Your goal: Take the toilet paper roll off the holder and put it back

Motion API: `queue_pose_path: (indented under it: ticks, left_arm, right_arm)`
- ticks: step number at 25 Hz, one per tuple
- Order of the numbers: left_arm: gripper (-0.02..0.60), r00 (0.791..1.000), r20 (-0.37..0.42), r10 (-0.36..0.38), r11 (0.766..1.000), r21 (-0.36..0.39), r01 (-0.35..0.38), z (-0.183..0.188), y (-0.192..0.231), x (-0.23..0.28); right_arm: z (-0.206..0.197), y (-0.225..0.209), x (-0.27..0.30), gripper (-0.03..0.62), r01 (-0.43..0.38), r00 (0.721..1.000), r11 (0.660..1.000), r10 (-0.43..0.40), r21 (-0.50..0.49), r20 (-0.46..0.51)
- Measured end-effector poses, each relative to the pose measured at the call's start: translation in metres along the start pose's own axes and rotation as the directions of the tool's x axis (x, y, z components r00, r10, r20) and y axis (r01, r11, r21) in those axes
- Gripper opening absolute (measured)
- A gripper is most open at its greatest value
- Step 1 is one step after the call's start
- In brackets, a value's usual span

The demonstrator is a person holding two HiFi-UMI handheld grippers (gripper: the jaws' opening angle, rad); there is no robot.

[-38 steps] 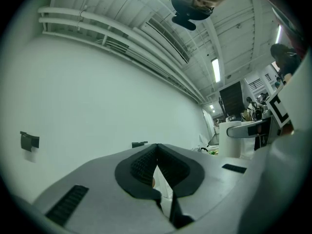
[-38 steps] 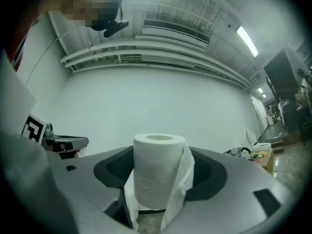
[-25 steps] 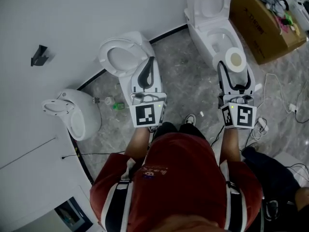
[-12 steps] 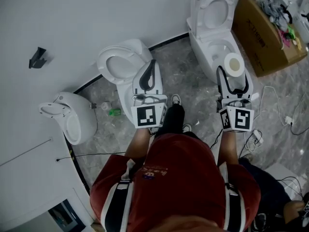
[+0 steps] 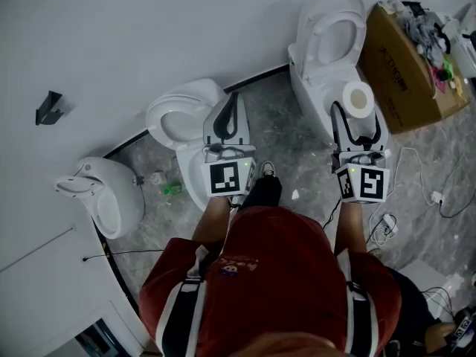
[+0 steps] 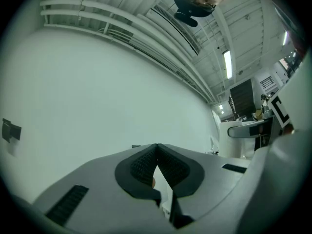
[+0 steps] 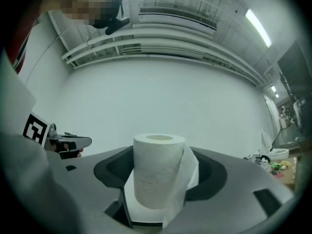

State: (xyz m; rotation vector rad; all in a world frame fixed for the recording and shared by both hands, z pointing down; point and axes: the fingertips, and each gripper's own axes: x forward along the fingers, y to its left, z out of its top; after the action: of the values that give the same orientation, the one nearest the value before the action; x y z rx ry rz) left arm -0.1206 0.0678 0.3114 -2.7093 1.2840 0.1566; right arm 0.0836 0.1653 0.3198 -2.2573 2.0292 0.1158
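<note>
My right gripper point(image 5: 359, 111) is shut on a white toilet paper roll point(image 5: 359, 99). In the right gripper view the roll point(image 7: 157, 172) stands upright between the jaws with a loose sheet hanging down its right side. My left gripper point(image 5: 227, 116) is shut with nothing in it; in the left gripper view its pads point(image 6: 146, 165) meet at the tips. The black holder point(image 5: 49, 106) sits on the white wall far to the left, well apart from both grippers. It also shows small at the left edge of the left gripper view, holder point(image 6: 10, 129).
A white toilet point(image 5: 172, 110) lies under my left gripper and another toilet point(image 5: 327, 28) under my right. A third white fixture point(image 5: 104, 193) stands at the left. An open cardboard box point(image 5: 401, 58) of clutter stands at the right. Cables point(image 5: 420, 192) trail over the marble floor.
The person has stepped forward toward the wall, and both grippers have moved with them. The roll stays in the right gripper. The left gripper stays shut.
</note>
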Motion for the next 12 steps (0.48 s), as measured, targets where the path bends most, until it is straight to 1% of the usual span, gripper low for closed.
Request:
queue_pose_path:
  ticks: [5, 12]
  left_arm:
    - [0.014, 1.0, -0.005, 0.021, 1.0, -0.005, -0.021, -0.009, 0.043, 0.04]
    - [0.014, 0.999, 0.002, 0.041, 0.999, -0.018, -0.041, -0.017, 0.101, 0.092]
  right_arm:
    - [-0.008, 0.006, 0.059, 0.313, 0.001, 1.0, 1.0, -0.001, 0.002, -0.024]
    - [-0.008, 0.021, 0.139, 0.313, -0.015, 1.0, 1.0, 0.015, -0.012, -0.022]
